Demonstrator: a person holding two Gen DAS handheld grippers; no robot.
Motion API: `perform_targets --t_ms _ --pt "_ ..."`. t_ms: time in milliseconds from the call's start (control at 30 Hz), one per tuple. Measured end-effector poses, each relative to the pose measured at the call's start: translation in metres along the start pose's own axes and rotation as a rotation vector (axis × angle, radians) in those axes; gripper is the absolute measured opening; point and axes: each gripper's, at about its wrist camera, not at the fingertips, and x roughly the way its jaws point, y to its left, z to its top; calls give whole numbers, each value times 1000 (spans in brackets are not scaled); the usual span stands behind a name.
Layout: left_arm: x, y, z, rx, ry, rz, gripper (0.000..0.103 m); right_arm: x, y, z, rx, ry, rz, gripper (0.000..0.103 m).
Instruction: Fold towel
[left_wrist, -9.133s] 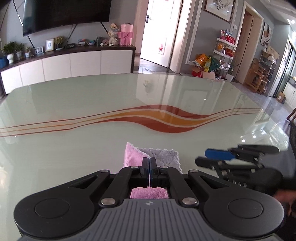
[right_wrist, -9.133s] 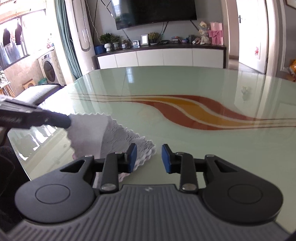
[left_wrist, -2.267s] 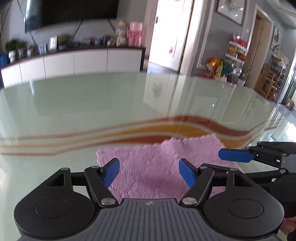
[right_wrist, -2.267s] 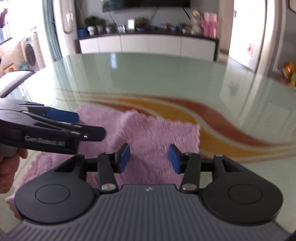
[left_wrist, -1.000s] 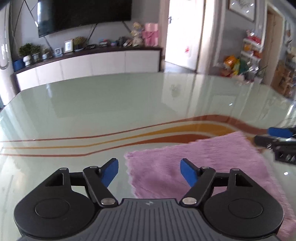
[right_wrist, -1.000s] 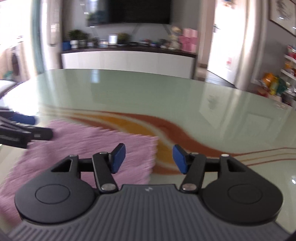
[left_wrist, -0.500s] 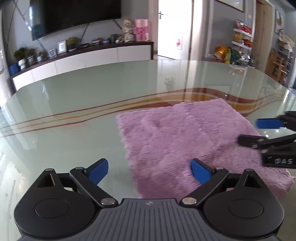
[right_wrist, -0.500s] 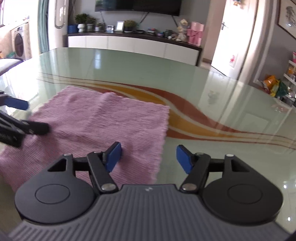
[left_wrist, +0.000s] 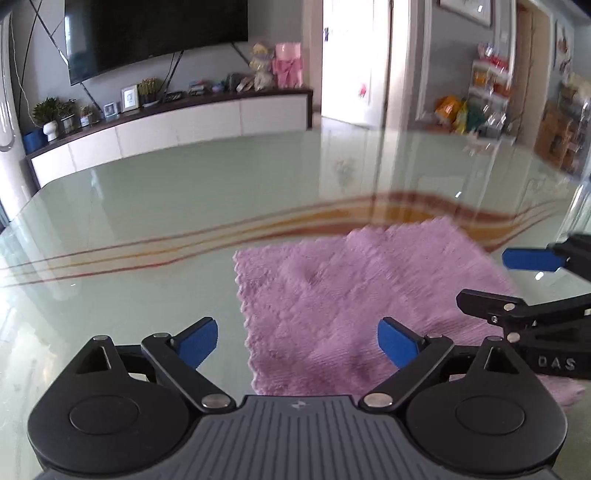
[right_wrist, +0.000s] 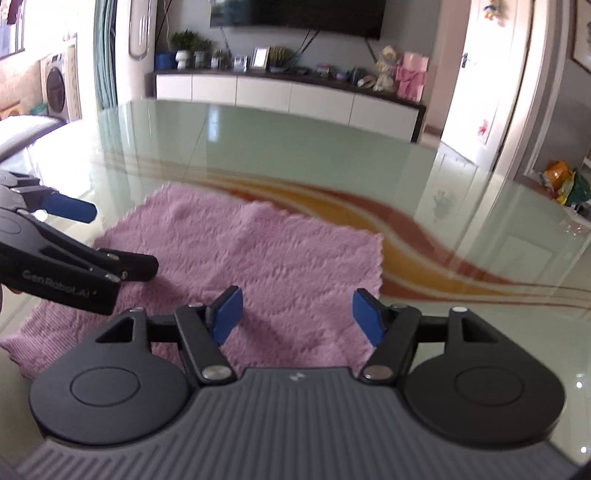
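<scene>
While both sets of jaws stand released with nothing clamped in them, the towel lies spread flat on the bench, unfolded, pink side up. The left gripper has its blue pads far apart; they have just been widening, and the towel's near left edge runs between them without touching either one. The right gripper is parted less widely and has also just been opening; its left pad sits above the cloth and its right pad above the bare glass just past the towel's right edge, so the near right corner lies between them. Whether the pads graze the cloth cannot be told.

In the left wrist view the right gripper reaches in from the right, over the towel's right side. In the right wrist view the left gripper reaches in from the left, over the towel's left side.

The towel has scalloped edges and a few low wrinkles near its middle. Its far edge lies on a red and orange wavy stripe that crosses the pale green glass. Beyond the bench, on the far wall, a long white cabinet stands under a dark television, with small plants at its left end and a pink gift box at its right. A door opens to the right of it.
</scene>
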Motion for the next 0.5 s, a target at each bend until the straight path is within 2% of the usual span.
perform_targets --t_ms 233,367,500 --pt "-7 24 -10 -47 -4 19 99 -12 -37 -16 61 12 -98 74" --pt "-18 30 -12 -58 -6 25 97 -22 -51 -21 84 9 -150 74" --pt "-29 21 -1 -47 -45 4 95 -17 -47 -9 88 -37 -93 74"
